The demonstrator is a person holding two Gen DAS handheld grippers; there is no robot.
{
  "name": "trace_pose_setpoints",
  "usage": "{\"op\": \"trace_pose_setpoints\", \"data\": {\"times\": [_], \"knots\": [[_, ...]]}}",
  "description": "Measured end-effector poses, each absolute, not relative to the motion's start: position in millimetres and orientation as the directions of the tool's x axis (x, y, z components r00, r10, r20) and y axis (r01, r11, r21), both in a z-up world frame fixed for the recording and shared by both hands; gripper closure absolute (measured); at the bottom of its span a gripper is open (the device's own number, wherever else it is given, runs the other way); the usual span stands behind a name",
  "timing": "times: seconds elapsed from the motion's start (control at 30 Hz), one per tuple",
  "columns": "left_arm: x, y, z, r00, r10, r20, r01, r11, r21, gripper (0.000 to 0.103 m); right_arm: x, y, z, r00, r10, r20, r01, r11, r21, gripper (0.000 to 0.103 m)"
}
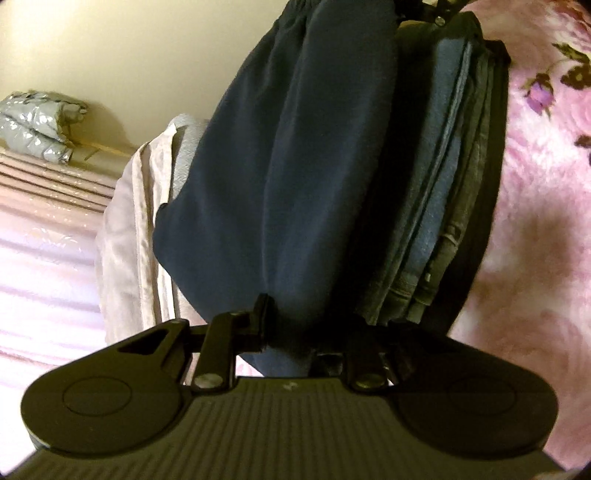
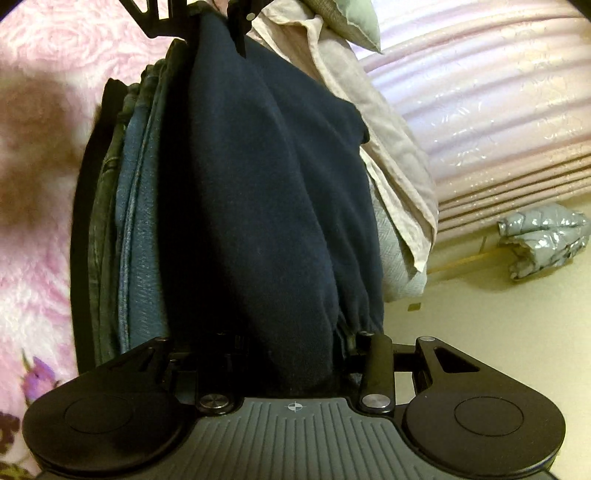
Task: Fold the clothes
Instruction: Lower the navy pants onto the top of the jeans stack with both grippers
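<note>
A folded navy garment (image 1: 295,166) (image 2: 266,184) stretches between my two grippers. My left gripper (image 1: 295,339) is shut on one end of it, with the cloth bunched between the fingers. My right gripper (image 2: 299,354) is shut on the other end, by the gathered elastic hem (image 2: 354,317). Each wrist view shows the other gripper at its top edge: the right one (image 1: 437,11) and the left one (image 2: 207,18). A stack of folded jeans and blue clothes (image 1: 443,184) (image 2: 136,221) lies right beside the navy garment; I cannot tell whether they touch.
The stack rests on a pink floral fleece blanket (image 1: 546,221) (image 2: 33,277). A pale beige shirt (image 1: 136,229) (image 2: 399,166) lies on the other side, with a pink quilted cover (image 2: 480,110) behind it. A crumpled silver puffer jacket (image 1: 40,125) (image 2: 543,236) sits on the cream floor.
</note>
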State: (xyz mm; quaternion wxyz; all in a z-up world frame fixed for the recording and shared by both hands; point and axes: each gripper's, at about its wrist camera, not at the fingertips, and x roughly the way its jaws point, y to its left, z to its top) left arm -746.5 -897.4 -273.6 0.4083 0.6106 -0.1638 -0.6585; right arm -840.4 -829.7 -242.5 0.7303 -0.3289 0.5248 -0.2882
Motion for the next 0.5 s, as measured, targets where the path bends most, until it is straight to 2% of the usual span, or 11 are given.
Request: {"op": "trace_pose_setpoints", "data": {"times": [0.13, 0.23, 0.3, 0.5], "knots": [[-749, -904, -279, 0.082, -0.729, -0.679, 0.316, -0.628, 0.712, 0.083, -835, -836, -254, 0.267, -0.770, -0.579, 0.036, 0.608, -0.793, 0.059], [-747, -898, -279, 0.079, -0.737, -0.671, 0.320, -0.619, 0.717, 0.079, -837, -835, -259, 0.263, -0.767, -0.586, 0.016, 0.610, -0.792, 0.050], [-745, -891, -274, 0.078, -0.739, -0.669, 0.331, -0.614, 0.717, 0.078, -842, -830, -260, 0.257, -0.764, -0.592, 0.015, 0.616, -0.788, 0.039], [-732, -872, -262, 0.075, -0.741, -0.667, 0.344, -0.609, 0.715, 0.072, -855, -819, -254, 0.232, -0.763, -0.603, 0.040, 0.627, -0.778, 0.038]]}}
